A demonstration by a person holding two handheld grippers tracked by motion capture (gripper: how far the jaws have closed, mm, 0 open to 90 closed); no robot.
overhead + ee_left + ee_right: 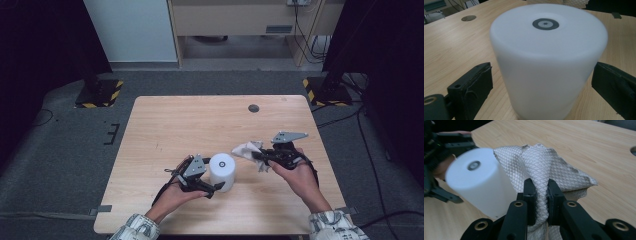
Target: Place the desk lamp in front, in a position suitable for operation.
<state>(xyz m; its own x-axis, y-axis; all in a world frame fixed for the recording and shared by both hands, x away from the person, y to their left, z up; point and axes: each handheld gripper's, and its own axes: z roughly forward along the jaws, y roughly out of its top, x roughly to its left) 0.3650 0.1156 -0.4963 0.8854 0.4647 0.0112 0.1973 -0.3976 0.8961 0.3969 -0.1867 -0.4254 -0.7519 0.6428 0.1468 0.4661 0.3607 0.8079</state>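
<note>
Right gripper [541, 195]: jaws pressed together on a bunched fold of the cloth [544, 167], a grey-white diamond-weave rag; fabric squeezed between both pads and fanning out above them. In the high view the same gripper [260, 156] sits at about 4 o'clock from table centre, held in the right hand [299, 176], with the cloth [247, 148] lifted off the wood and sticking out toward 9 o'clock, its free end near the cylinder top but apart from it. Left gripper [541, 82]: jaws spread, one on each side of the cylinder [546, 65]; whether the pads touch its wall I cannot tell. In the high view this gripper [214, 187] lies at about 6 o'clock on the table, in the left hand [175, 195], jaws pointing to 3 o'clock around the cylinder's base. Cylinder [222, 171]: white, upright on the table [165, 125], dark ring mark centred on its top face. Outward: a small round dark insert [254, 108] in the tabletop at about 1 o'clock, well apart from both grippers.
</note>
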